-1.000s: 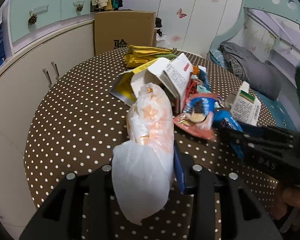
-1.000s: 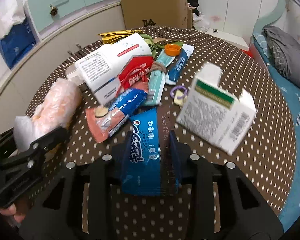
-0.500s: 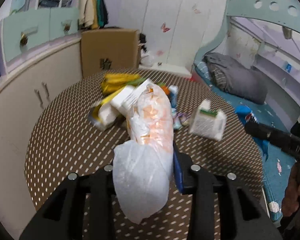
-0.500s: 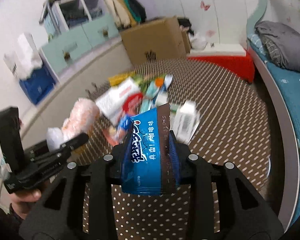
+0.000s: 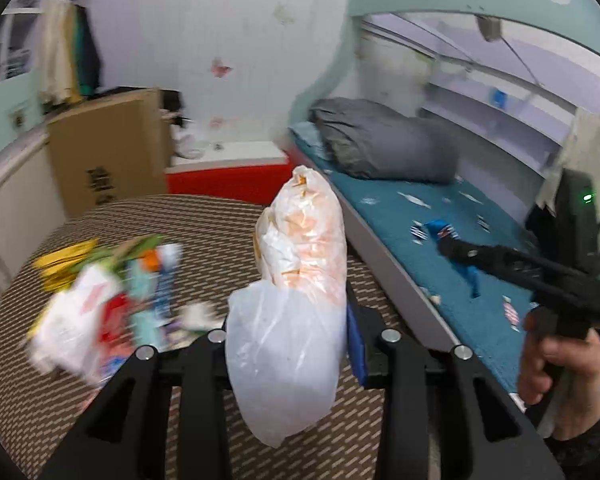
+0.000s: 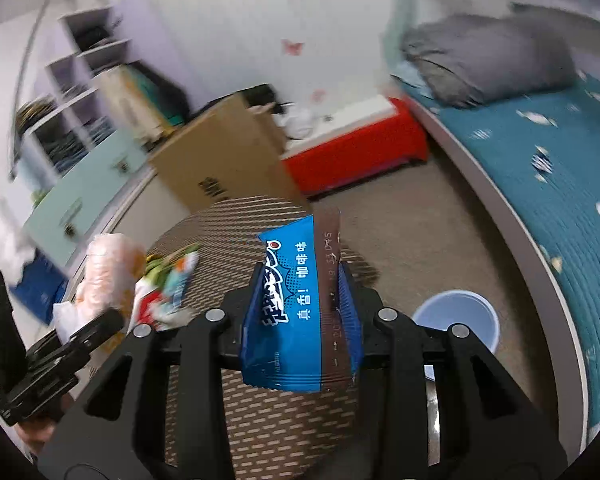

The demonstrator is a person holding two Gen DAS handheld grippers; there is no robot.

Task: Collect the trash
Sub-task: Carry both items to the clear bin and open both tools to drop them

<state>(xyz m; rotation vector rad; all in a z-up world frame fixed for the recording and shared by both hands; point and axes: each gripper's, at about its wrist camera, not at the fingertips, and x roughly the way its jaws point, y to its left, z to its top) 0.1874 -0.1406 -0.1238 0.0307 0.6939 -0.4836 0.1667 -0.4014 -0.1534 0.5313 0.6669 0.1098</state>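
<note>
My left gripper [image 5: 290, 336] is shut on a crumpled white and orange plastic bag [image 5: 296, 292], which stands up between the fingers above the dotted round table [image 5: 204, 220]. My right gripper [image 6: 300, 312] is shut on a blue snack wrapper [image 6: 296, 304] with white lettering, held over the table's right edge. In the left wrist view the right gripper [image 5: 452, 246] shows at the right over the bed, a hand [image 5: 556, 360] on its handle. The right wrist view shows the left gripper [image 6: 108, 320] with the plastic bag [image 6: 108, 268] at the far left. A pile of leftover trash [image 5: 112, 296] lies blurred on the table.
A light blue bin [image 6: 458, 316] stands on the floor right of the table, beside the bed [image 6: 560, 184] with a teal cover and grey pillow [image 5: 380, 144]. A cardboard box [image 6: 216, 160] and a red step [image 6: 352, 148] sit behind the table; cabinets [image 6: 80, 196] line the left.
Both grippers have lifted off the table and swung right, each keeping its item. The trash pile has slid to the left of both views, and the bed and the blue bin have come into sight.
</note>
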